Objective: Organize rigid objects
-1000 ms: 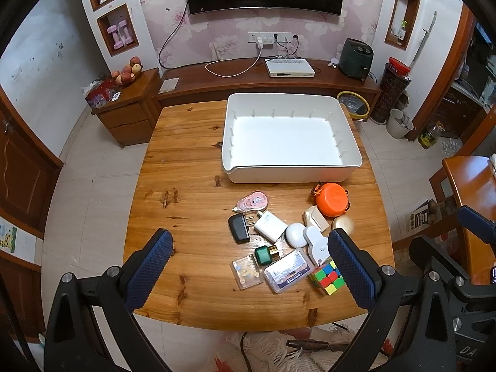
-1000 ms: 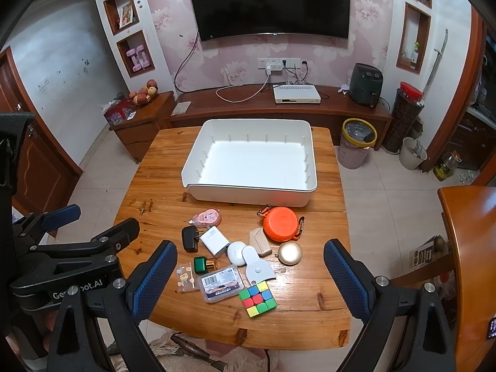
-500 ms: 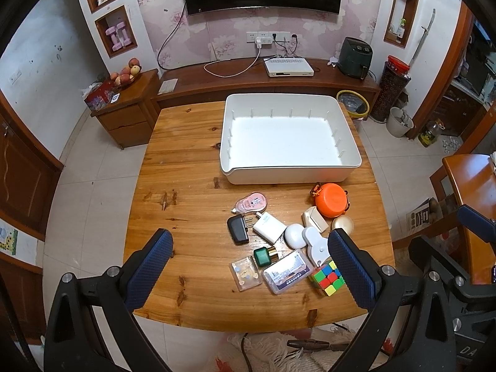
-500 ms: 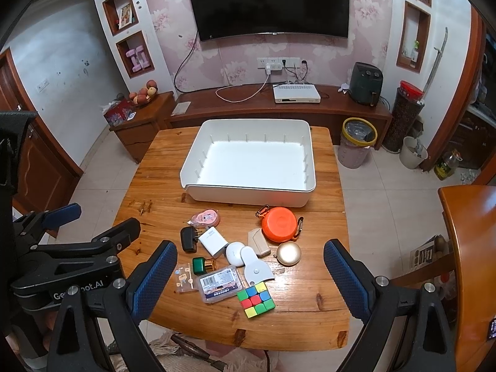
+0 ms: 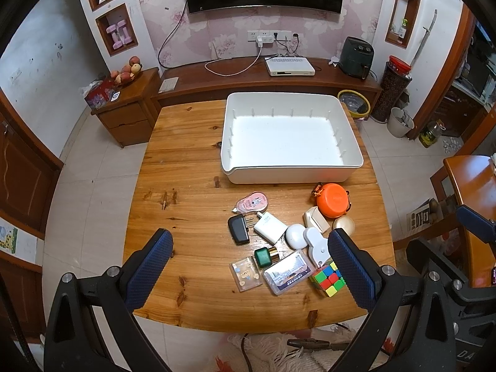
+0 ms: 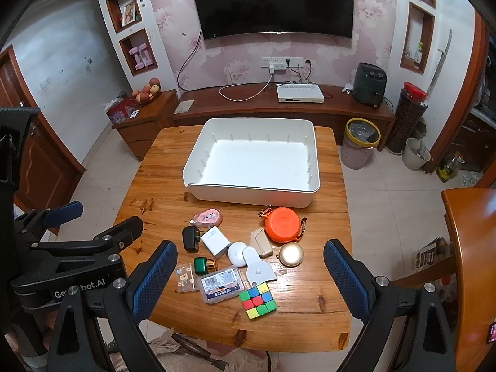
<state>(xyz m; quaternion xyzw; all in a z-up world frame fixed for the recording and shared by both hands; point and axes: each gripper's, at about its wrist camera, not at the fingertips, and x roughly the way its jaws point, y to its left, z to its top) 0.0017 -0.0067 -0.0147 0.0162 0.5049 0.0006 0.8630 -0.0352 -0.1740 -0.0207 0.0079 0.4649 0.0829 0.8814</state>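
**Both grippers wide above the clutter**

Left gripper [image 5: 249,262] hangs spread and empty; beside it, right gripper [image 6: 250,268] likewise (nothing between the pads). Small objects [image 6: 235,254] cluster on the wooden table [image 5: 186,186], in front of the white bin [image 6: 254,190].

Wooden table [image 6: 161,186], knots + scratches on planks. White bin [image 6: 257,193] sits on far half, nothing in it. Small stuff clustered on near half, right of centre: pink tape dispenser [image 6: 208,217], black plug [image 6: 190,238], white charger [image 6: 215,241], white oval case [image 6: 237,251], white flat scraper-like piece [image 6: 257,266], beige box [image 6: 261,241], orange round container [image 6: 281,224] w/ clips, gold disc [image 6: 291,254], green-cap bottle [image 6: 205,265], clear card case [image 6: 185,280], clear box w/ label [image 6: 220,283], colour cube [image 6: 257,300] nearest front edge. Left half of table bare wood.
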